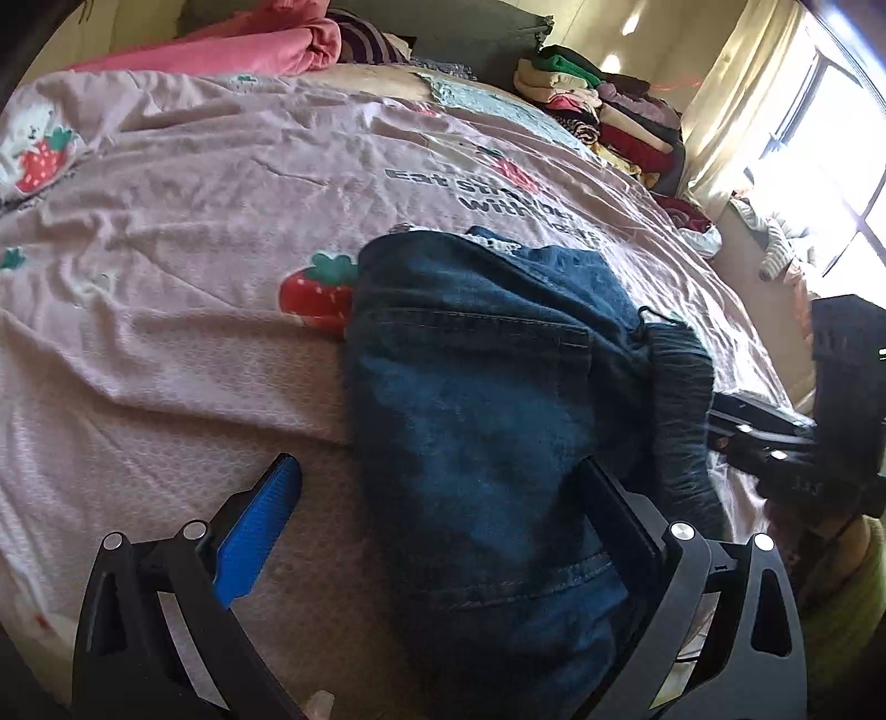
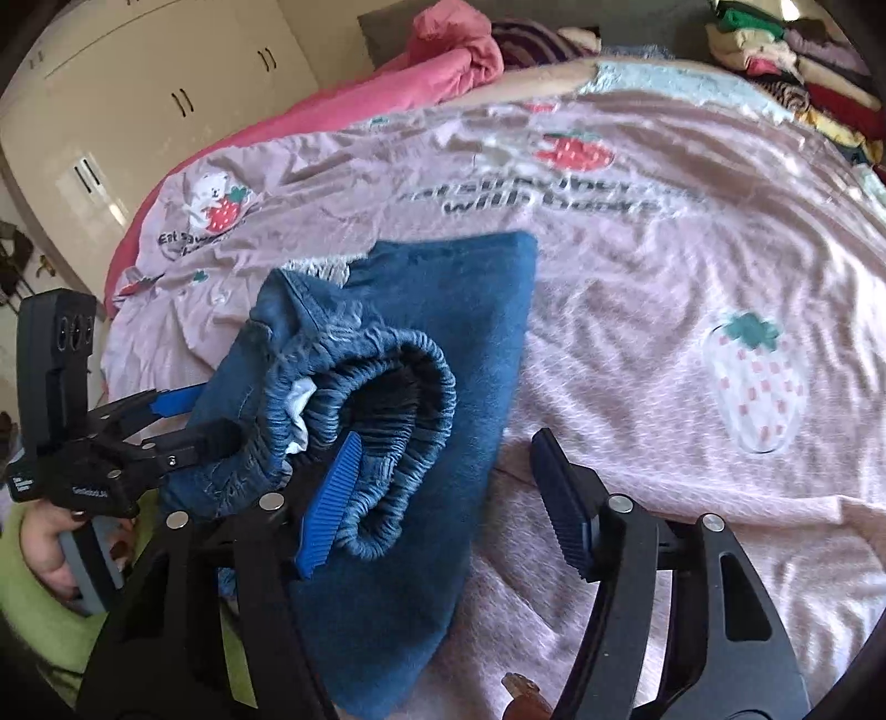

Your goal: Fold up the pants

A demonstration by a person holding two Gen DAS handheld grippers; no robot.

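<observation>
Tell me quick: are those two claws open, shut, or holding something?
Left gripper: open, the jeans lie between its fingers, not clamped.
Right gripper: open, jeans between its fingers too, not clamped.

The middle of the bed [image 1: 166, 232] is taken up by the folded pants [image 1: 476, 387], with the rolled waistband [image 2: 387, 421] raised at the near end. Open bedspread is left on both sides of them and beyond, up to the printed lettering. The far edge is blocked by a pink blanket [image 1: 249, 47] and a stack of folded clothes [image 1: 603, 111]. Beside the waistband, the room is narrowed by both grippers, the left gripper [image 2: 183, 426] being just beside the right gripper [image 2: 443, 498], whose fingers [image 2: 332, 487] stand apart.
</observation>
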